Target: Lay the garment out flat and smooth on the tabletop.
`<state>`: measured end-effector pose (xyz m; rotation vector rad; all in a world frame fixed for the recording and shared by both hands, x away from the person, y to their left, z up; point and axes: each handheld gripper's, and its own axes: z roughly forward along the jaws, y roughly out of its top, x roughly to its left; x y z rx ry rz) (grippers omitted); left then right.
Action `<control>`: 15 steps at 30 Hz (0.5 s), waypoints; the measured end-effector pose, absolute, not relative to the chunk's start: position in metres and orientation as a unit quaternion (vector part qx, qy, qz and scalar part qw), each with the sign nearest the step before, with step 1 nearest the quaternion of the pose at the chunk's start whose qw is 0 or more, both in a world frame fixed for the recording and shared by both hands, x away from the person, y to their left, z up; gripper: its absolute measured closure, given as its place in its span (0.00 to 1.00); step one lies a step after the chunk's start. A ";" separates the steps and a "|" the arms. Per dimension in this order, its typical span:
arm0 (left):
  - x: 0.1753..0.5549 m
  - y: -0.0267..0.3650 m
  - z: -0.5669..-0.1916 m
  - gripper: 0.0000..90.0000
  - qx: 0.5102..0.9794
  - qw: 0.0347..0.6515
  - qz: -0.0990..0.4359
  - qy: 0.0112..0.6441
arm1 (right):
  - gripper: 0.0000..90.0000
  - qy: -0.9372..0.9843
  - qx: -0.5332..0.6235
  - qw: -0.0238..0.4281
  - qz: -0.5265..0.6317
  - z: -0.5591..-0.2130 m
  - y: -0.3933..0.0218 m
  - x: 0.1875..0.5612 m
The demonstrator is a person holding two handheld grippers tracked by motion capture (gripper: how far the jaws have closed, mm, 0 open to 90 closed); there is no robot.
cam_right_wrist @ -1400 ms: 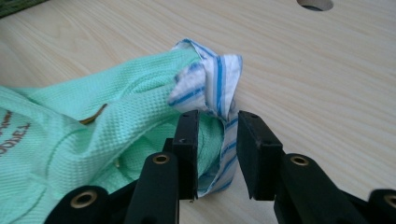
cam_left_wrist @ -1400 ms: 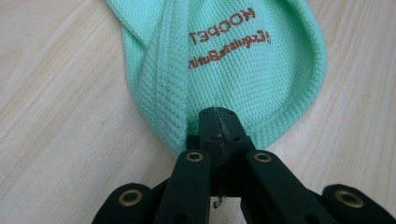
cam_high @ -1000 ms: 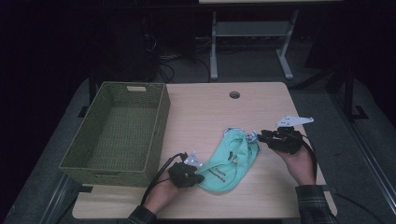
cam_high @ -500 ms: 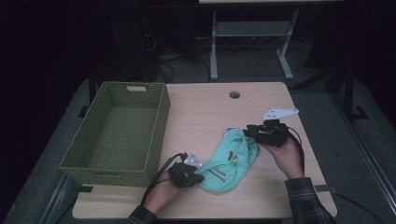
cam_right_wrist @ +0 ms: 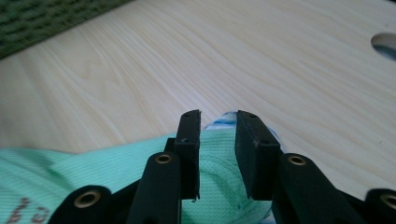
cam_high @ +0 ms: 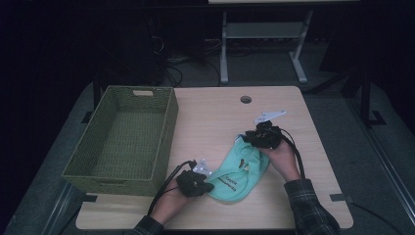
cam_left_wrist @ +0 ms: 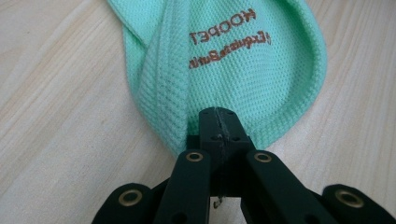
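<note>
A mint-green mesh garment (cam_high: 240, 176) with brown lettering lies on the wooden table (cam_high: 215, 112). My left gripper (cam_high: 204, 185) is at its near left edge. In the left gripper view the garment (cam_left_wrist: 243, 60) spreads away from that gripper (cam_left_wrist: 218, 114), whose jaws are pressed together on the folded hem. My right gripper (cam_high: 250, 140) is at the garment's far end. In the right gripper view its jaws (cam_right_wrist: 218, 116) stand a narrow gap apart with bunched green fabric (cam_right_wrist: 93, 172) filling the gap between them.
A green woven basket (cam_high: 169, 127), empty, stands on the table's left side, close to my left hand. A round cable hole (cam_high: 245, 99) is in the table's far middle. Bare wood lies beyond and right of the garment.
My right gripper has moved left across the table, carrying the garment's far end with it, so the cloth is more bunched. The left gripper has stayed put on the near edge.
</note>
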<state>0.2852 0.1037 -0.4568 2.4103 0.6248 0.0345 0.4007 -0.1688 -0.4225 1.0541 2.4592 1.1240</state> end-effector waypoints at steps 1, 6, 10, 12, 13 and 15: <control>0.285 0.104 -0.457 1.00 0.917 0.320 0.013 0.237 | 0.80 0.844 0.358 0.122 0.379 -0.426 -0.168 0.403; 0.286 0.105 -0.456 1.00 0.920 0.315 0.013 0.232 | 0.80 0.856 0.360 0.116 0.352 -0.440 -0.158 0.408; 0.286 0.104 -0.457 1.00 0.917 0.321 0.011 0.237 | 0.80 0.867 0.355 0.108 0.331 -0.453 -0.151 0.412; 0.285 0.104 -0.457 1.00 0.915 0.323 0.011 0.240 | 0.82 0.874 0.352 0.106 0.319 -0.459 -0.147 0.413; 0.285 0.104 -0.457 1.00 0.915 0.323 0.010 0.241 | 0.84 0.873 0.351 0.108 0.320 -0.461 -0.146 0.413; 0.286 0.104 -0.457 1.00 0.915 0.323 0.008 0.241 | 0.90 0.872 0.351 0.101 0.325 -0.462 -0.147 0.413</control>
